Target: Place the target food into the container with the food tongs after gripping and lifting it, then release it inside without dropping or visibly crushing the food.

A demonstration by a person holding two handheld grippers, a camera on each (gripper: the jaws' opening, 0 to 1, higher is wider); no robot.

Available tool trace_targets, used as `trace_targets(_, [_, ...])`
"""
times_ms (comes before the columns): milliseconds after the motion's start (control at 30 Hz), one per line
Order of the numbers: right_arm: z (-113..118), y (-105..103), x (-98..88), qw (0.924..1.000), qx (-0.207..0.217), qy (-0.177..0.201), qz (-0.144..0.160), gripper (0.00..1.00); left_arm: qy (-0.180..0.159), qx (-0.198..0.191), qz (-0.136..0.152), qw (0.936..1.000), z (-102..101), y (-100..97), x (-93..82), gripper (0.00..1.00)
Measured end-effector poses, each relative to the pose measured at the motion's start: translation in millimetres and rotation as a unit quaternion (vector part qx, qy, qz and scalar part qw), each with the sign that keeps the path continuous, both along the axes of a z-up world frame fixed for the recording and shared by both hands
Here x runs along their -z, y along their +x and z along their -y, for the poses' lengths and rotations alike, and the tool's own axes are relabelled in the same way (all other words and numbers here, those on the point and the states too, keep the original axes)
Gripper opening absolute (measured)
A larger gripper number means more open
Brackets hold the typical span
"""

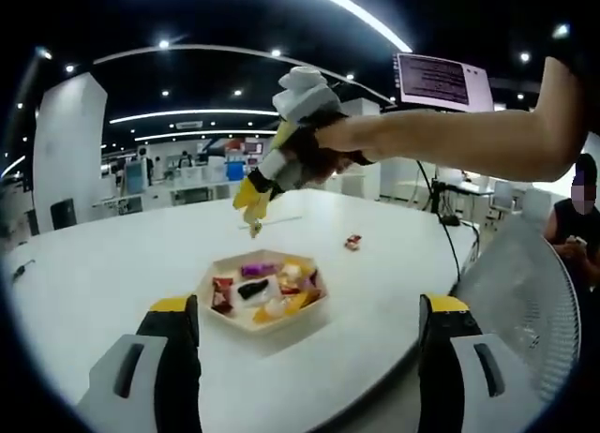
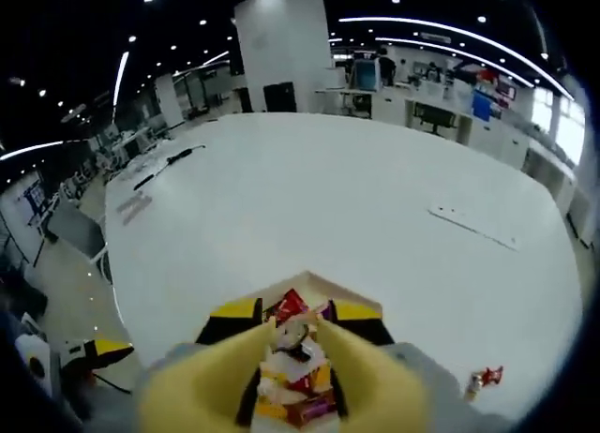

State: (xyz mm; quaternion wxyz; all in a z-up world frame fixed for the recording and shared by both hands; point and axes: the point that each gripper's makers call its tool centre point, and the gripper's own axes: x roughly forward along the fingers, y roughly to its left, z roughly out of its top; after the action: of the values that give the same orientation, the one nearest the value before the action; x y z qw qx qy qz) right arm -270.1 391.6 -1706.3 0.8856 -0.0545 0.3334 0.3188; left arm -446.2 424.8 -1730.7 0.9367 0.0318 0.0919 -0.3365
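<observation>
Candy piece, small & yellowish, looks pinched at the tip of the yellow tongs, which hang in the air over the far half of the white table, well above & behind the container. Going left to right in left gripper view: left gripper sits low near the table's near edge, jaws spread wide w/ nothing between them; the container, a pale shallow tray, lies between those jaws in the picture but farther in, toward the table's middle, already holding wrapped sweets in purple, red, orange, black. Up & right of it, right gripper grips the tongs' handle, a person's arm behind it. A stray red-wrapped sweet lies farther right, near the far right edge; a mesh fan guard stands at the table's right side. In right gripper view the tongs' two yellow arms run forward, squeezed close, w/ the tray and its sweets straight below; right gripper's own jaws are too hidden there to read, but they look clamped on the tongs from the other view. Step, I judge: lift done, carry to tray in hand. Next needs lowering the tip inside the tray walls, then easing the squeeze gently so the piece drops w/o crushing or bouncing out.
</observation>
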Motion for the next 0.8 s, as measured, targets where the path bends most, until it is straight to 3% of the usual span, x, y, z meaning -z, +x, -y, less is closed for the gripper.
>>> trace_targets(167, [6, 1, 0.4, 1.0000, -0.003, -0.009, 0.002, 0.30, 0.000, 0.001, -0.002, 1.0000, 0, 0.1, 0.3, 0.94])
trace_targets(367, [34, 5, 2.5, 0.9997, 0.013, -0.020, 0.002, 0.30, -0.001, -0.001, 0.000, 1.0000, 0, 0.5, -0.6, 0.94])
trace_targets(667, [115, 9, 17.4, 0.9961, 0.072, -0.051, -0.005, 0.31, 0.000, 0.003, -0.006, 1.0000, 1, -0.7, 1.0, 0.93])
trace_targets(800, [162, 11, 35.0, 0.9914, 0.113, -0.064, -0.016, 0.31, 0.003, 0.004, -0.009, 0.9999, 1, -1.0, 2.7, 0.92])
